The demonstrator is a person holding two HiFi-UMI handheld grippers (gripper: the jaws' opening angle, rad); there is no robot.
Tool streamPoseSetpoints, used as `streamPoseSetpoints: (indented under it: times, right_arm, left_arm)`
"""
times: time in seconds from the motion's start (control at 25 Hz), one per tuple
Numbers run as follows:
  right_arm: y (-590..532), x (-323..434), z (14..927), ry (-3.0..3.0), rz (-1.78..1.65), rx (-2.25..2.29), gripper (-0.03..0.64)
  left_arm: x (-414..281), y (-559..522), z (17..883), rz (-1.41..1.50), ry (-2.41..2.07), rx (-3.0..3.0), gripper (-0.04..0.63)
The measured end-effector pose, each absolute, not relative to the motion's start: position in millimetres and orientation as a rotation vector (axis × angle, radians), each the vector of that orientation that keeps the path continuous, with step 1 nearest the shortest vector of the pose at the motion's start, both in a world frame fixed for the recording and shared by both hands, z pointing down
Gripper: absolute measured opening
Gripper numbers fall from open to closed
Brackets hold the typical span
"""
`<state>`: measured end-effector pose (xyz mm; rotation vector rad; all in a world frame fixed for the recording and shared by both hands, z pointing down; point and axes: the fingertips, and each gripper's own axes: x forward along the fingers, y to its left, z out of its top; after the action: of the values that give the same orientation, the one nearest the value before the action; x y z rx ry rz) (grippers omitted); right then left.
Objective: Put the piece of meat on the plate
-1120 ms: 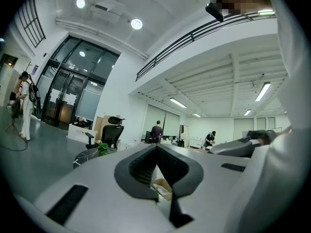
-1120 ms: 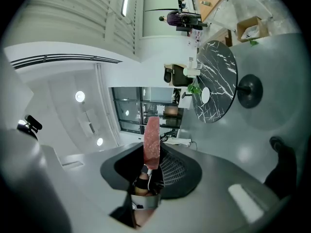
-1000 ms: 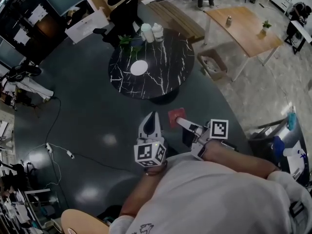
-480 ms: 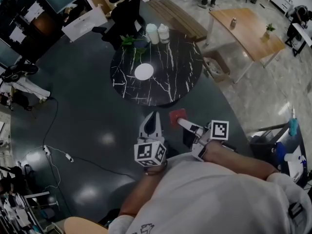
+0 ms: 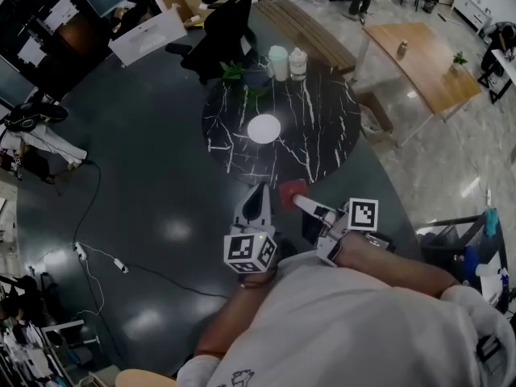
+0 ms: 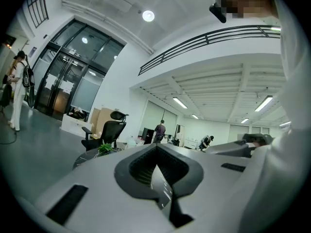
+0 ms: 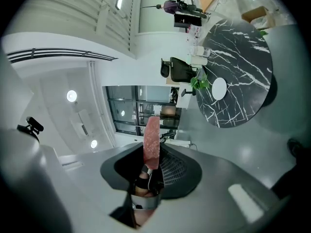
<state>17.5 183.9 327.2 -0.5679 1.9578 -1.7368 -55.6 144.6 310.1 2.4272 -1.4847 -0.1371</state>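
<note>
A flat red piece of meat [image 5: 291, 192] sticks out edge-on from my right gripper [image 5: 300, 203], which is shut on it; in the right gripper view the meat [image 7: 151, 141] stands upright between the dark pads [image 7: 171, 170]. The white plate [image 5: 264, 128] lies bare on a round black marble table [image 5: 322, 135], ahead of both grippers and apart from them. The right gripper view shows the same plate [image 7: 219, 88] far off. My left gripper [image 5: 258, 203] hovers beside the right one above the dark floor. Its jaws are shut with nothing between them [image 6: 158, 171].
Two pale jars [image 5: 288, 61] and a small green plant [image 5: 238, 72] stand at the table's far rim. A black office chair [image 5: 226, 18] stands behind it. To the right are a wooden table [image 5: 427, 63] and a box [image 5: 375, 123]. Cables [image 5: 105, 256] lie on the floor at left.
The marble table and plate have drawn closer and shifted right in the head view. Both grippers have travelled toward it side by side. The meat stays held in the right one.
</note>
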Motion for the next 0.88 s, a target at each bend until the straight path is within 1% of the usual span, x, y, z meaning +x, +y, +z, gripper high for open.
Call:
streamPoseSetpoints:
  times: [0.28, 0.48, 0.88]
  right_arm:
    - [162.0, -23.4, 328.7, 1.948, -1.747, -0.565, 0.087]
    - [150.7, -40.7, 330.5, 1.964, -1.757, -0.557, 0.087]
    - [114.8, -44.3, 332.9, 1.969, -1.748, -0.559, 0.087]
  left_arm:
    - [-99.2, 124.1, 314.0, -0.141, -1.486, 2.411, 0.006]
    - [-104.6, 114.5, 315.2, -0.177, -1.411, 2.422, 0.006]
    - [-111.1, 84.1, 313.5, -0.150, -1.455, 2.449, 0.006]
